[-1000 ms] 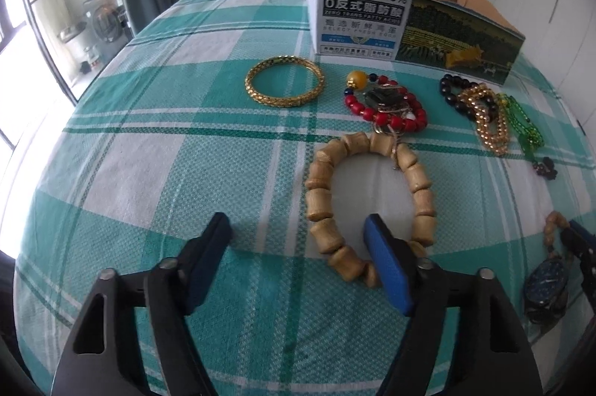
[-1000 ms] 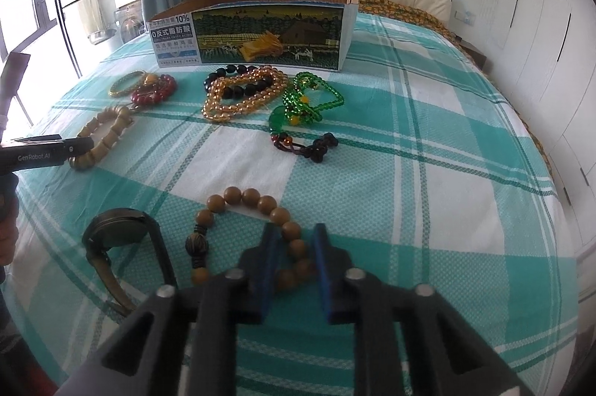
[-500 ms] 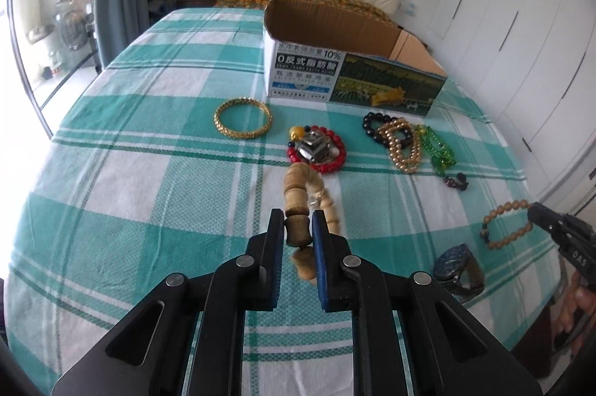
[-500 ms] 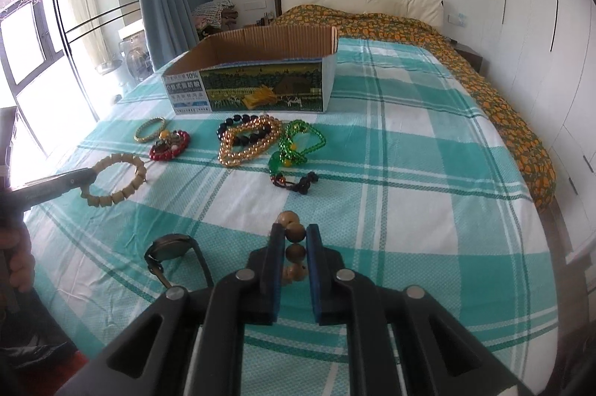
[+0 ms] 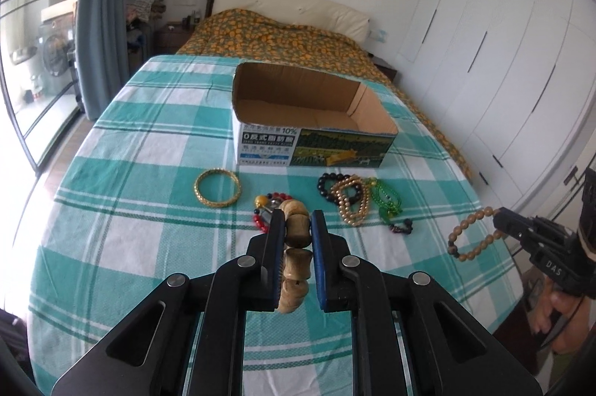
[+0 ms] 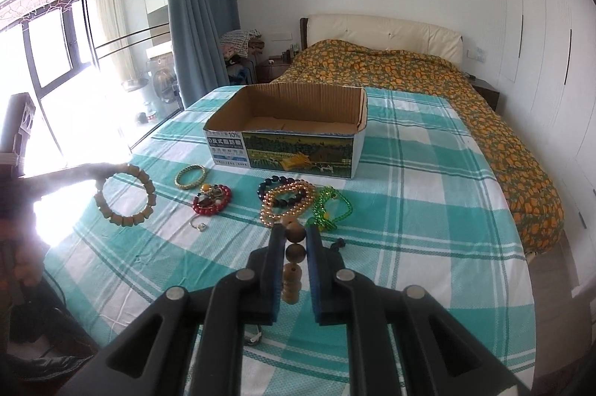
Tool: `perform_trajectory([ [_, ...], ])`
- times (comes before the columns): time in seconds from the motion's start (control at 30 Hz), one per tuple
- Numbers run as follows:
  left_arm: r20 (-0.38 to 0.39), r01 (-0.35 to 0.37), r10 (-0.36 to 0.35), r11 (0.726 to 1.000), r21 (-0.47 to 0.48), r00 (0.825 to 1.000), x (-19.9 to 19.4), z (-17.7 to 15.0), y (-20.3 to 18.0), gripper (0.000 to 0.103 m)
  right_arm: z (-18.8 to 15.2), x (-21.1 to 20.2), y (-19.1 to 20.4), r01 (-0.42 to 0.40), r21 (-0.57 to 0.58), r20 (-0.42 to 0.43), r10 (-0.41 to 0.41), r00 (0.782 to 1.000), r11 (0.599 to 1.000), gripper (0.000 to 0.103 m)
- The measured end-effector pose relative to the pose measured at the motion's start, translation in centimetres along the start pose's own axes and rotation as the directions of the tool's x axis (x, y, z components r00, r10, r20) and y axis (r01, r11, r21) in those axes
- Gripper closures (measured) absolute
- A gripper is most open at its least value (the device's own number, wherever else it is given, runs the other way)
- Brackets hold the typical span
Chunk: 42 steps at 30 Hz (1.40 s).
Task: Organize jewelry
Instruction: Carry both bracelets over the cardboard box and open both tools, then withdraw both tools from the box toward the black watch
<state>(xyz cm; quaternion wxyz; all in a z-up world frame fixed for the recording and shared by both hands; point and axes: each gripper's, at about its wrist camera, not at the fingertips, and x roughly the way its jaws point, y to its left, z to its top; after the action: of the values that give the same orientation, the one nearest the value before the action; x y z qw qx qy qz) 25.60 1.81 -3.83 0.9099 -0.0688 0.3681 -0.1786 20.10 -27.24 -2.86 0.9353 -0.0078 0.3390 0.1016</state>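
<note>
Your left gripper (image 5: 298,221) is clamped on the chunky wooden bracelet (image 5: 296,247), which hangs between the pads clear of the checked bedspread (image 5: 130,239). Your right gripper (image 6: 294,235) is closed on the round-bead bracelet (image 6: 294,258), also hanging free above the cloth.

The open cardboard box (image 5: 311,150) sits toward the far edge of the bedspread and appears empty. On the cloth between you and the box lie the gold bangle (image 5: 217,187), the red bead bracelet (image 5: 268,209), a pile of dark and amber beads (image 5: 346,198), the green strand (image 5: 385,200) and, seen from the right wrist, a small ring (image 6: 199,226).

Risks, as judged from here:
- Each bracelet is pinched at only one or two beads. A swing on the way to the box could let a bead roll out of the pads and drop the loop onto the pieces below.
- A hanging loop may catch the near wall of the box if you carry it across too low.
- Both hands converging on one box could bring the loops together and tangle them.
- The small ring is easily overlooked.
</note>
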Motion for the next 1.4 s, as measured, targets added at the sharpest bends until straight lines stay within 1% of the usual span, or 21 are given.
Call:
perform_trajectory([
  [0.17,-0.011,0.047,-0.047,0.999,0.008,0.999,1.3,2.9,-1.1,0.09,2.5,1.1,0.3,-0.03,-0.031,-0.004,0.03,1.0,0.999,0.091],
  [0.27,-0.007,0.071,-0.071,0.997,0.017,0.997,2.5,5.5,-1.7,0.091,5.0,2.3,0.1,-0.044,-0.042,0.005,0.045,0.999,0.998,0.091],
  [0.37,-0.008,0.08,-0.08,0.996,0.026,0.997,4.3,8.3,-2.1,0.09,8.0,4.0,-0.4,-0.06,-0.037,0.02,0.06,0.998,0.998,0.091],
  [0.5,-0.029,0.088,-0.087,0.996,0.015,0.996,8.0,11.9,-2.2,0.091,12.4,7.3,-1.0,-0.077,-0.024,0.033,0.078,0.996,0.997,0.091],
  [0.57,-0.034,0.08,-0.079,0.997,0.013,0.996,10.0,13.5,-2.2,0.091,14.4,9.5,-1.3,-0.075,-0.025,0.03,0.076,0.997,0.997,0.091],
  [0.67,-0.054,0.066,-0.066,0.998,0.012,0.996,13.1,15.1,-2.1,0.091,16.5,13.4,-1.8,-0.079,-0.02,-0.003,0.079,0.997,0.997,0.091],
  [0.77,-0.09,0.044,-0.043,0.999,0.012,0.995,16.3,15.8,-2.0,0.091,17.4,17.3,-2.3,-0.101,0.004,-0.055,0.101,0.993,0.995,0.091],
  [0.87,-0.121,0.021,-0.02,1.0,0.012,0.992,18.8,15.6,-1.8,0.091,17.4,20.5,-2.6,-0.11,0.024,-0.097,0.112,0.989,0.994,0.091],
  [0.97,-0.131,0.001,0.001,1.0,0.016,0.991,20.5,15.5,-1.7,0.089,17.0,22.2,-2.7,-0.086,0.023,-0.107,0.088,0.99,0.996,0.089],
  [1.0,-0.135,-0.008,0.009,1.0,0.013,0.991,20.8,15.5,-1.5,0.087,16.9,22.4,-2.7,-0.075,0.022,-0.109,0.077,0.991,0.997,0.081],
  [1.03,-0.14,-0.018,0.019,1.0,0.008,0.99,21.2,15.5,-1.4,0.075,16.7,22.4,-2.8,-0.066,0.025,-0.105,0.068,0.992,0.998,0.075],
  [1.07,-0.146,-0.034,0.034,0.999,0.004,0.989,21.5,15.4,-1.2,0.065,16.6,22.2,-2.9,-0.061,0.03,-0.095,0.063,0.993,0.998,0.06],
  [1.1,-0.146,-0.053,0.052,0.999,0.0,0.988,21.5,15.2,-1.1,0.038,16.3,21.9,-3.0,-0.057,0.034,-0.084,0.059,0.995,0.998,0.054],
  [1.13,-0.134,-0.071,0.07,0.997,-0.001,0.988,21.2,15.0,-0.9,0.023,16.4,21.7,-3.0,-0.052,0.035,-0.077,0.055,0.996,0.998,0.054],
  [1.2,-0.103,-0.088,0.089,0.996,0.009,0.991,20.3,14.3,-0.8,0.017,16.0,21.1,-2.9,-0.047,0.027,-0.071,0.049,0.996,0.999,0.054],
  [1.3,-0.09,-0.095,0.096,0.995,0.019,0.991,18.9,13.2,-0.6,0.016,15.1,19.9,-2.9,-0.03,0.006,-0.059,0.03,0.998,1.0,0.054],
  [1.4,-0.063,-0.112,0.112,0.994,0.013,0.992,16.9,11.6,-0.3,0.01,13.7,18.1,-2.8,-0.032,0.003,-0.047,0.032,0.998,0.999,0.054],
])
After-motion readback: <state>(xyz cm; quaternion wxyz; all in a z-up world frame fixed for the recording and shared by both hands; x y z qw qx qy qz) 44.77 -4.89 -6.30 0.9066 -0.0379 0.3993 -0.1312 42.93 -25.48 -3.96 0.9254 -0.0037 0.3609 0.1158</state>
